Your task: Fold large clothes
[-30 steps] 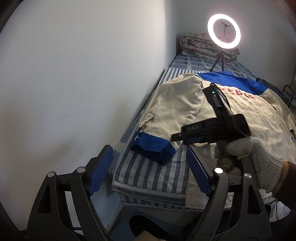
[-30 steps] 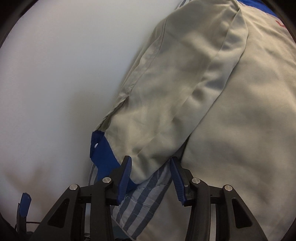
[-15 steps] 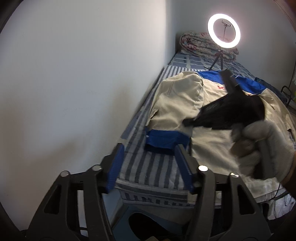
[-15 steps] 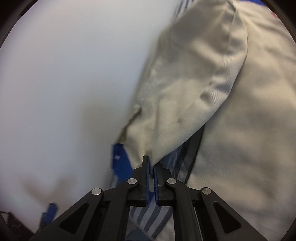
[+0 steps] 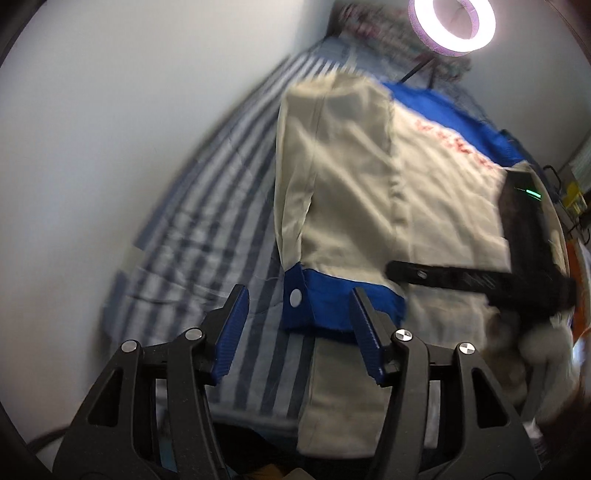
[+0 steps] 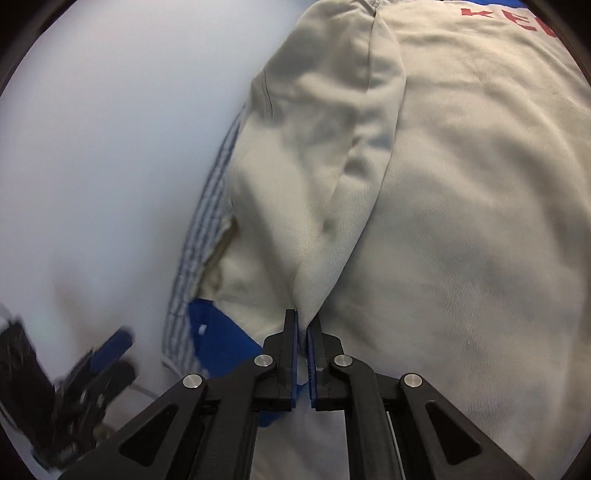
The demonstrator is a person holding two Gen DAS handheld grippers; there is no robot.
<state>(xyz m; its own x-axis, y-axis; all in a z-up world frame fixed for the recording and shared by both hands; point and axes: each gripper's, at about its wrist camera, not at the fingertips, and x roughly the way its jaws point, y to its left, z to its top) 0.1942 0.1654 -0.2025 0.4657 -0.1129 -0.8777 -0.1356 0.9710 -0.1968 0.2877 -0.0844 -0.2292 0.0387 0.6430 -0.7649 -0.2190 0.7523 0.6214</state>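
Note:
A large beige jacket (image 5: 424, 192) with a blue yoke and red letters lies spread on the striped bed. Its left sleeve (image 5: 332, 177) ends in a blue cuff (image 5: 332, 302) with a white snap. My left gripper (image 5: 299, 332) stands open just short of the cuff, its right finger in front of the cuff's lower edge and neither pad pressing. My right gripper (image 6: 303, 332) is shut on a pinched ridge of the sleeve (image 6: 332, 221), lifted above the jacket body (image 6: 480, 221). It shows black in the left wrist view (image 5: 395, 267), held by a gloved hand (image 5: 546, 343).
A white wall (image 5: 110, 110) runs close along the bed's left side. The striped sheet (image 5: 207, 229) is bare left of the sleeve. A ring light (image 5: 454, 26) and a folded quilt (image 5: 373, 29) stand at the far end. The left gripper (image 6: 107, 354) shows blurred at lower left.
My right gripper shut on the sleeve's edge and drew it up and toward the jacket body. My left gripper narrowed its jaws, tipped down and closed in on the blue cuff.

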